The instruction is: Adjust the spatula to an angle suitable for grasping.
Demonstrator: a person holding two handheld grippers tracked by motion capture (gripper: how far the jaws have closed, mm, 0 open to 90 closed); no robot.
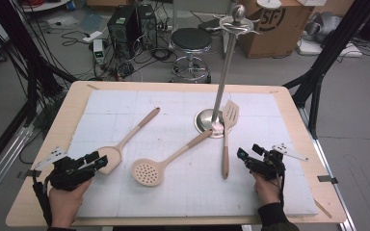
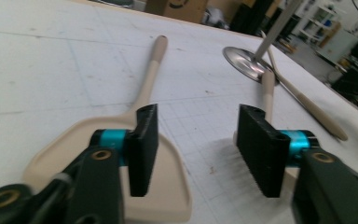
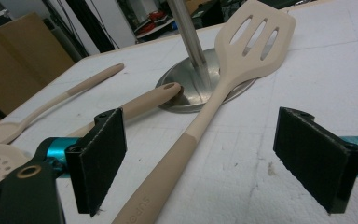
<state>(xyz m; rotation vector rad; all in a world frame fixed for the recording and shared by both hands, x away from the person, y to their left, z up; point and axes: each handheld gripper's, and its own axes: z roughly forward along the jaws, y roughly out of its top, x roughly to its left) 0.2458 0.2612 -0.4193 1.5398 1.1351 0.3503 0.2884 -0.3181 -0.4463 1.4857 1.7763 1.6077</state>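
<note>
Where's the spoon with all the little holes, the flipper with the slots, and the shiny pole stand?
Spoon with holes (image 1: 147, 173), high view, on its round bowl.
Slotted flipper (image 3: 254, 39), right gripper view, on its flat blade.
Pole stand (image 1: 205, 120), high view, on its round metal base.

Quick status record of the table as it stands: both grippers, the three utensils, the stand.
left gripper: open, jaws over the spoon's bowl end, nothing gripped
right gripper: open, beside the slotted turner's handle end
spoon: flat on the mat
skimmer: flat, handle tip at the stand's base
slotted turner: head resting on the base
stand: upright, hooks bare
</note>
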